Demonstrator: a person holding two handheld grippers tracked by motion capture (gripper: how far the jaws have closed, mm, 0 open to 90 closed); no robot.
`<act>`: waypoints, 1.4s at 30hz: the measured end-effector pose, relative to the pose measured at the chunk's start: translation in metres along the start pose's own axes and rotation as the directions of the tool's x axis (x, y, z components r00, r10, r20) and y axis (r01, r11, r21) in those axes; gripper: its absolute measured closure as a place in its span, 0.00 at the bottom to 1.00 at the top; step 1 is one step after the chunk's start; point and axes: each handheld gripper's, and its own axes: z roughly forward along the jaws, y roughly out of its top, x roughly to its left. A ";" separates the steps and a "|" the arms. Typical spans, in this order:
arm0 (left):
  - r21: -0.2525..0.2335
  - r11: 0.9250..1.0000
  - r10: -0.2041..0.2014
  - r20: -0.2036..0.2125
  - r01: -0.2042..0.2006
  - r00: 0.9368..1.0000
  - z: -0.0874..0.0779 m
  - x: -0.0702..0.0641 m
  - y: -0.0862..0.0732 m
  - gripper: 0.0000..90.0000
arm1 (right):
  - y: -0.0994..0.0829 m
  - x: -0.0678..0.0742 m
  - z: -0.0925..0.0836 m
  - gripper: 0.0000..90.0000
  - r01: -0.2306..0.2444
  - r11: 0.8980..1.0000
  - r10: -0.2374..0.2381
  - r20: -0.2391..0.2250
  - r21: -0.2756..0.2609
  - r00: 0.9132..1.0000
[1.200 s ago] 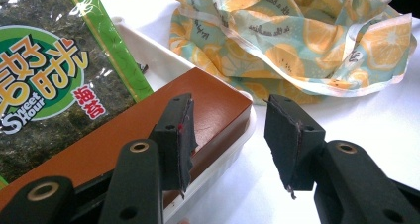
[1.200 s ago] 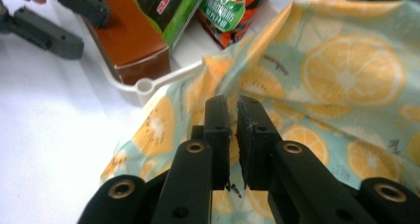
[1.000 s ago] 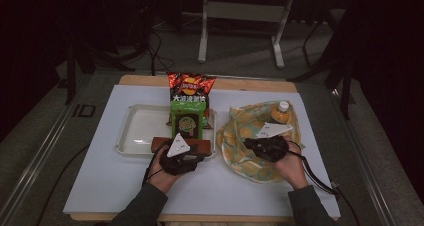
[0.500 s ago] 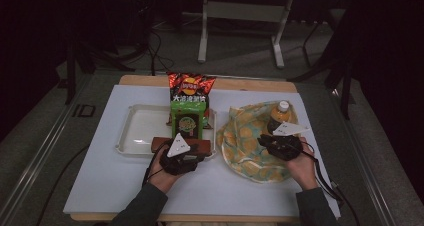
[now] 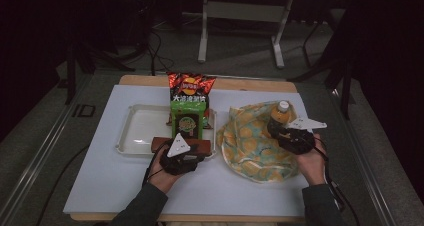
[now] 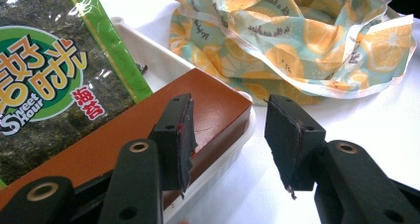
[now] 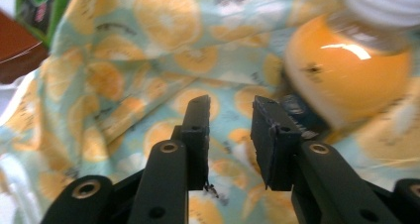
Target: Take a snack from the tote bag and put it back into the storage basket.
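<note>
I take the work in hand to be unpacking the bag (image 5: 252, 146), the orange-print cloth one spread on the right of the table (image 5: 100, 186), into the tray (image 5: 137, 131) on the left. A chips bag (image 5: 191, 88), a seaweed pack (image 5: 187, 123) and a brown box (image 5: 162, 144) already stand in or at the tray.

My right gripper (image 5: 296, 136) sits over the bag's far right part, just beside the bottle (image 5: 280, 115) of orange drink that stands upright on the cloth. In the right gripper view its jaws have just been opening and stand apart with nothing between them, only cloth beneath; the bottle (image 7: 346, 70) is up and to the right of the tips, close but not touched.

My left gripper (image 5: 179, 153) hovers at the tray's near right corner. Its jaws are apart too: in the left gripper view one pad (image 6: 178, 135) lies against the box's (image 6: 148, 135) end, the other stands clear over the table, so nothing is clamped.

I judge this the reach for the bottle. Next I need to swing the right gripper toward it, spread the jaws wider than its body, straddle it low, then close without snagging cloth.
</note>
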 end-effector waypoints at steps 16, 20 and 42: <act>0.000 1.000 0.000 0.001 0.000 1.000 0.000 0.000 0.000 0.59 | 0.016 -0.026 -0.005 0.59 -0.078 0.993 0.089 0.128 -0.088 0.988; 0.000 1.000 0.000 0.002 0.000 1.000 0.000 0.000 0.000 0.59 | 0.020 -0.030 0.000 0.56 -0.086 0.990 0.100 0.132 -0.109 0.986; -0.001 1.000 0.004 0.006 -0.004 1.000 0.001 0.000 0.000 0.59 | 0.034 -0.041 0.011 0.66 -0.094 0.982 0.109 0.087 -0.163 0.990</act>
